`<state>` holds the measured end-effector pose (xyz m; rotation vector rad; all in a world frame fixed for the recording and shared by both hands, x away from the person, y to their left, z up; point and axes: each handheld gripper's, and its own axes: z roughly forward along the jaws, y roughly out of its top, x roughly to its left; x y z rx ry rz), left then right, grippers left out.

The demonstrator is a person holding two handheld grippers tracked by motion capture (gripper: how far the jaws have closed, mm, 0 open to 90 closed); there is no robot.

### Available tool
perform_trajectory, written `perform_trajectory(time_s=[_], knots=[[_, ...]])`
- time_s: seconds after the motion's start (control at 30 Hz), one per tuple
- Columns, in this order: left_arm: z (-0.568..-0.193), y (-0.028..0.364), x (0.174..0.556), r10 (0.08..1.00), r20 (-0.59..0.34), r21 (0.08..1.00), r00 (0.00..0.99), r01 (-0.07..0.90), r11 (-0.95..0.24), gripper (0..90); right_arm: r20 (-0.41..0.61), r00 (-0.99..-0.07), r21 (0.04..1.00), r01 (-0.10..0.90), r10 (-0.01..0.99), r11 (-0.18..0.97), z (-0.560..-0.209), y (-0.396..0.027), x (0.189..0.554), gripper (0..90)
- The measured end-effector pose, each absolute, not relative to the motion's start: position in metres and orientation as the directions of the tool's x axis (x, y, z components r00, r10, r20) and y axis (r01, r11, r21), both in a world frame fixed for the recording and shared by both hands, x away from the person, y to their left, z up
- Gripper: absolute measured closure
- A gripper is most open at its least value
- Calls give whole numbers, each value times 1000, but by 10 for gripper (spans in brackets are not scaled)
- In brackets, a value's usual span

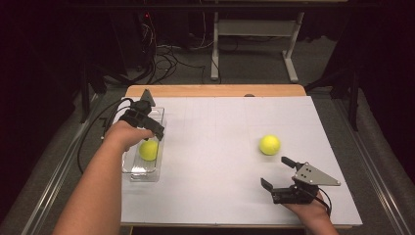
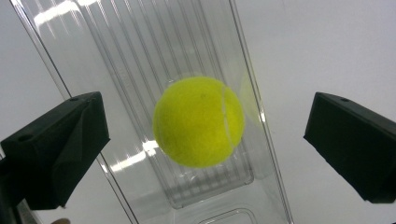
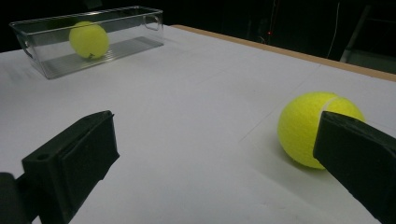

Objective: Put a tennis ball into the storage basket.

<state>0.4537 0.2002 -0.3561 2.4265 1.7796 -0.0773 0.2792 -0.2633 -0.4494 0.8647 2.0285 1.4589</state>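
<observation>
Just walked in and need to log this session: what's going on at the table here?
A person works with a two-jaw gripper in each hand, putting tennis balls into a clear plastic bin. The left gripper hovers above the bin with its jaws wide open, and one ball lies inside, not gripped. The right gripper is open too, low over the white table, with the second ball on the table just ahead of it, not yet grasped.

You've got a white counter [image 1: 220, 191] with a wooden far edge [image 1: 215, 91]. Behind it, a white frame stand [image 1: 254, 29] sits on grey floor [image 1: 244, 68], with tangled black cables [image 1: 164, 58] left of it.
</observation>
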Motion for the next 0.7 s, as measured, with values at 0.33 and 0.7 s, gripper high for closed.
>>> perform_trajectory(time_s=[0.33,0.7], knots=[[-359,197,448,942,-116,76,316,948,-309,7,-28,-677,951,208,735,228,-449,-263,279,2],[-358,189,443,929,-112,68,353,935,-347,7,-31,-679,948,212,734,236,-450,-261,280,2]])
